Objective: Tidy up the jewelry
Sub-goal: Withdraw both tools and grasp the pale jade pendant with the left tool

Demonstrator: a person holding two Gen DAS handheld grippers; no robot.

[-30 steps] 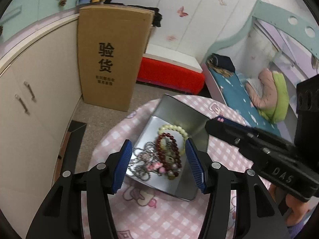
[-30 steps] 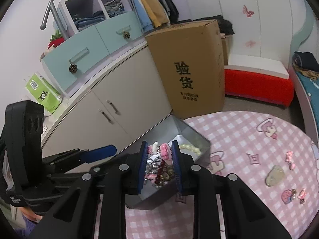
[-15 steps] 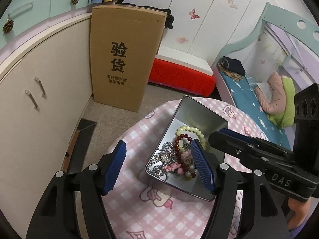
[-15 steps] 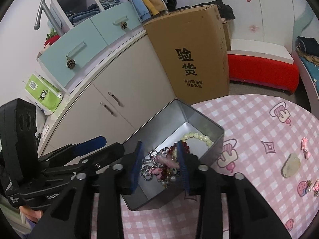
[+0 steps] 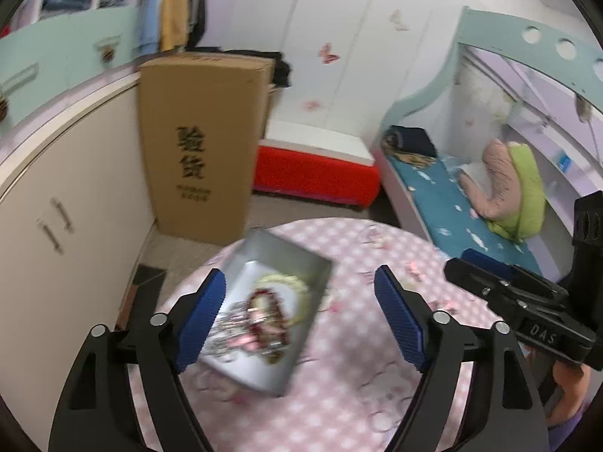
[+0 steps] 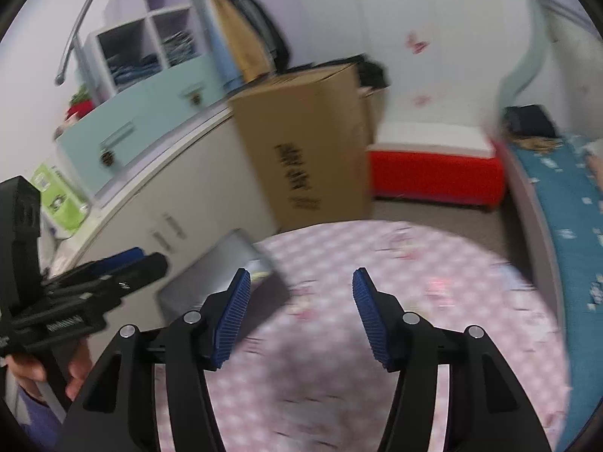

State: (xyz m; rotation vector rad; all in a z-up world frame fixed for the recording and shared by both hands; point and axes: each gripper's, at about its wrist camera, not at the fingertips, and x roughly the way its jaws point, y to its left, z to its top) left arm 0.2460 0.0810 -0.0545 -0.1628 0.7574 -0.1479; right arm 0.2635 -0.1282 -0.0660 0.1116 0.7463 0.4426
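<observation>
Both tongs, left and right, just spread, grasp nothing; blurred beads seemingly fill the tin.

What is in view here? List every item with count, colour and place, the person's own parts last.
metal tin: one, silver, open, on the table's left part
jewelry: a tangled heap, cream and dark red beads, silvery chains, inside the tin
table: one, pink checked cover
cardboard box: one, brown, upright on the floor by the cabinets
bench: one, red with white top, at the wall
bed: one, teal sheet
left gripper: blue pads, open, empty
right gripper: blue pads, open, empty
hand: one, on the left gripper's grip
</observation>
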